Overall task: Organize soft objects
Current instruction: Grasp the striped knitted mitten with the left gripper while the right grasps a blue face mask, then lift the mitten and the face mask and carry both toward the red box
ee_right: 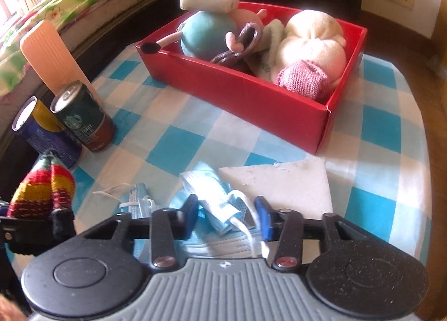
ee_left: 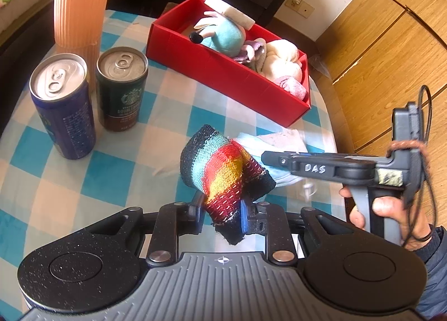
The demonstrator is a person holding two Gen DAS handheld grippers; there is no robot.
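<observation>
My left gripper (ee_left: 222, 213) is shut on a striped knitted sock (ee_left: 223, 174) and holds it above the checked tablecloth; the sock also shows at the left of the right wrist view (ee_right: 42, 195). My right gripper (ee_right: 227, 214) is open, its fingers on either side of a crumpled blue face mask (ee_right: 220, 203) lying on the table. The right gripper also shows from the side in the left wrist view (ee_left: 268, 157). A red box (ee_left: 223, 80) at the back holds a teal plush toy (ee_left: 223, 37), a cream plush (ee_left: 282, 62) and a pink knit piece (ee_right: 303, 80).
Two drink cans (ee_left: 62, 105) (ee_left: 121, 89) and a ribbed peach vase (ee_left: 79, 2) stand at the left. A white cloth (ee_right: 279, 184) lies beside the masks. Another mask (ee_right: 137, 199) lies left of my right gripper. A bed and dark cabinet lie beyond the table.
</observation>
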